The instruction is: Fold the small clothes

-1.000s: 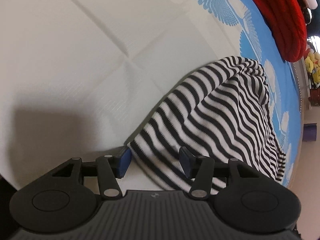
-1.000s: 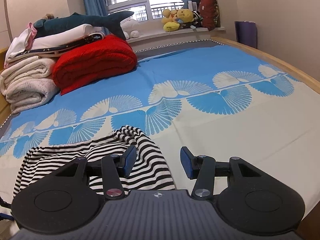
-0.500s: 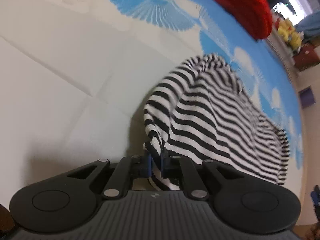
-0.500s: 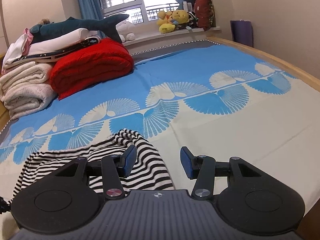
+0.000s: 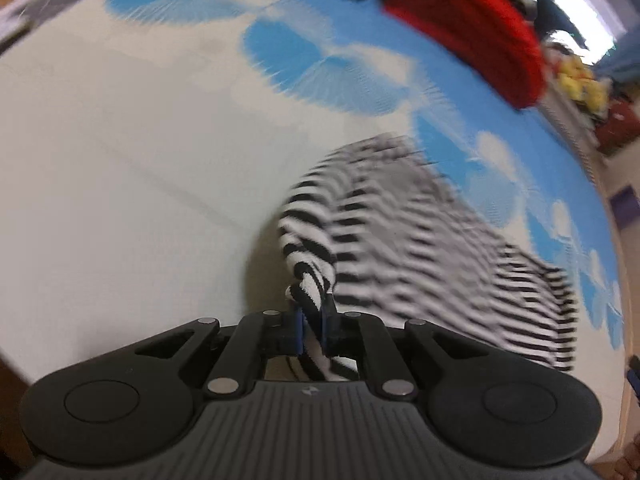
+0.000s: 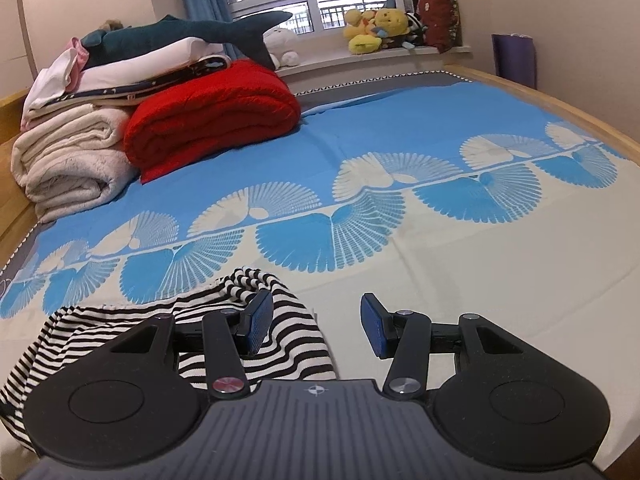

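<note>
A black-and-white striped garment [image 5: 420,240] lies bunched on the bed sheet [image 5: 120,160]. My left gripper [image 5: 312,326] is shut on a bunched edge of it, and the cloth rises from the sheet toward the jaws. The left wrist view is blurred by motion. In the right wrist view the same striped garment [image 6: 280,320] lies at the lower left, partly under my left finger. My right gripper [image 6: 316,326] is open and empty, low over the cream part of the sheet [image 6: 480,280] beside the garment's right edge.
A folded red blanket [image 6: 212,116] and a stack of cream and white bedding [image 6: 68,152] with a plush shark [image 6: 192,32] sit at the head of the bed. Plush toys [image 6: 372,32] line the windowsill. The wooden bed edge [image 6: 560,100] runs along the right.
My left gripper closed on the striped garment's edge and is lifting and pulling it, with the view swinging. My right gripper has stayed open and nearly still.
</note>
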A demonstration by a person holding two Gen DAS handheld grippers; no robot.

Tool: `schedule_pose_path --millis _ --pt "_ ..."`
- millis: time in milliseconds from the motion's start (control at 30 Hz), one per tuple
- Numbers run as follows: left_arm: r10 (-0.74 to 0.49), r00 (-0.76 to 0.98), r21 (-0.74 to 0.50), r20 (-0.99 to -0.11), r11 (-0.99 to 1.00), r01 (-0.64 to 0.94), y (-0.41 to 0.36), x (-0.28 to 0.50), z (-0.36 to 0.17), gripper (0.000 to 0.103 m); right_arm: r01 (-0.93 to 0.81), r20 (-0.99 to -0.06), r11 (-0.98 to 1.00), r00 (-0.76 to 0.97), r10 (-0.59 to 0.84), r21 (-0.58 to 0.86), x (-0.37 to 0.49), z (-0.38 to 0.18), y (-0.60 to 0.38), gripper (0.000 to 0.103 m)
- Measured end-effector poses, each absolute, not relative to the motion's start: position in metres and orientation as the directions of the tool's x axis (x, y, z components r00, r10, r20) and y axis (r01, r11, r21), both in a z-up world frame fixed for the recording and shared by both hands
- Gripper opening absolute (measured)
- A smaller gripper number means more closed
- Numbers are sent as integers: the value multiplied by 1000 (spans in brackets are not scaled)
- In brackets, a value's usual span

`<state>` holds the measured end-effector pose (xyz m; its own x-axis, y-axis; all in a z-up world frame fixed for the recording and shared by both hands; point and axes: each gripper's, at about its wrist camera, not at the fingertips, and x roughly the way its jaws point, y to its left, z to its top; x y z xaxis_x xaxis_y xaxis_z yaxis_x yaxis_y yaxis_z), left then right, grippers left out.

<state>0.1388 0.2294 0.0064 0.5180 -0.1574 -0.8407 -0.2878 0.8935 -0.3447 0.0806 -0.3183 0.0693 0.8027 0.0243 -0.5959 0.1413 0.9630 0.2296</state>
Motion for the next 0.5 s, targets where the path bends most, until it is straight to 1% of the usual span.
schedule_pose_path --millis 67,167,233,333,400,500 --pt "-203 563 -384 -801 896 -224 203 144 23 8 143 -600 963 799 25 230 82 68 -318 50" --pt "-287 630 -426 -721 902 -77 149 152 48 8 150 -607 963 795 16 223 82 67 -319 50" --pt "-369 653 -453 -662 891 45 105 155 63 8 156 -603 963 797 8 219 80 68 -323 50" --pt "-532 607 -515 -591 827 223 33 157 69 7 163 -599 963 801 -1 217 75 68 -331 50" --pt "-615 546 -521 -569 783 340 -21 153 66 7 167 -598 962 801 -4 217 72 69 -339 49" --pt "-716 429 -556 -551 698 450 -90 147 51 8 180 -595 959 804 -17 217 67 69 -351 48"
